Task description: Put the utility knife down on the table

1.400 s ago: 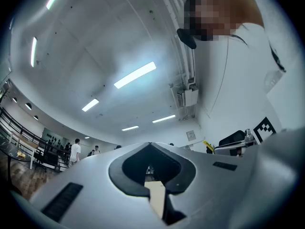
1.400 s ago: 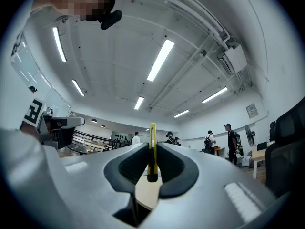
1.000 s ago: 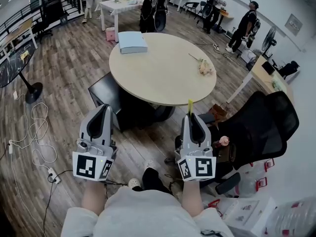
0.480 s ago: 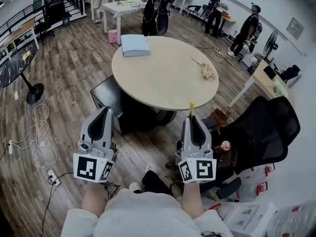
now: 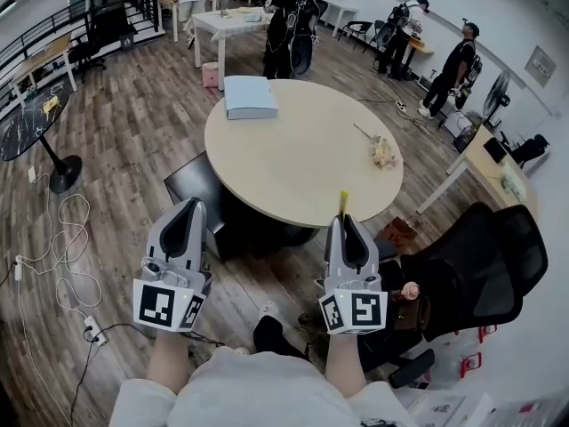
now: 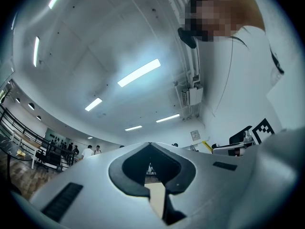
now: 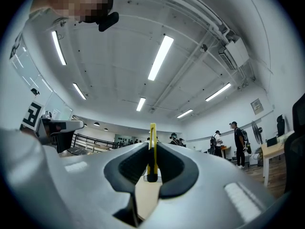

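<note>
My right gripper [image 5: 343,221] is shut on a thin yellow utility knife [image 5: 343,201], which sticks up past its tips just short of the round beige table [image 5: 302,149]. In the right gripper view the yellow utility knife [image 7: 152,149] stands upright, clamped between the dark pads [image 7: 132,165] of the right gripper [image 7: 150,175]. My left gripper [image 5: 187,212] hangs over the wooden floor left of the table's near edge, jaws together with nothing in them. In the left gripper view the left gripper [image 6: 155,187] shows its pads closed on nothing.
A pale blue box [image 5: 250,97] lies at the table's far left and a small crumpled thing [image 5: 383,154] at its right. A black stool [image 5: 200,181] stands under the near edge, a black office chair [image 5: 462,274] to my right. Several people stand at the back; cables [image 5: 53,238] lie left.
Both grippers have kept their pose while I have stepped forward. The table now sits closer to the knife's tip than a second ago.
</note>
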`<state>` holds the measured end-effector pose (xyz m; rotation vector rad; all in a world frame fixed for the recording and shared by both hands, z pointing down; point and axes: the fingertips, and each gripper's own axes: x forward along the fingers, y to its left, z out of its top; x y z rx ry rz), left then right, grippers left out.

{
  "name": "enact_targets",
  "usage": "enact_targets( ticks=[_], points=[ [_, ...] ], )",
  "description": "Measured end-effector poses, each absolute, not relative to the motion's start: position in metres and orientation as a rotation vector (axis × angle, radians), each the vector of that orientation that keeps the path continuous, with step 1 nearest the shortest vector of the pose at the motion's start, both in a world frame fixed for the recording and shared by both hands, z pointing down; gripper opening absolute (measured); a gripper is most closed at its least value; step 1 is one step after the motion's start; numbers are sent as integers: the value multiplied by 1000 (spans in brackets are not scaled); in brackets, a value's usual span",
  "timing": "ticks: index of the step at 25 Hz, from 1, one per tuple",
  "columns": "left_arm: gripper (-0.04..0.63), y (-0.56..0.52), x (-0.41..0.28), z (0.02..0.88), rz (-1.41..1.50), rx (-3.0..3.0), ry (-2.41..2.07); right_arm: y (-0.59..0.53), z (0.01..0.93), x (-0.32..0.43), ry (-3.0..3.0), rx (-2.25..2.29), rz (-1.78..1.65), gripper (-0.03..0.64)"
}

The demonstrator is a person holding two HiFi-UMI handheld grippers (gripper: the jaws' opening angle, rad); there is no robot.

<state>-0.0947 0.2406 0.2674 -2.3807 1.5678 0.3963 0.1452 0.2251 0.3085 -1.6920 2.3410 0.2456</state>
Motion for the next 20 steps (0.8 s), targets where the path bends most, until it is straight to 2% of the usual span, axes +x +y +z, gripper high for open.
enact_targets(
  ticks=[20],
  points=[
    [8, 57, -57, 248, 434, -2298, 1611, 27, 288, 176, 2392, -1587, 287, 63]
  ],
)
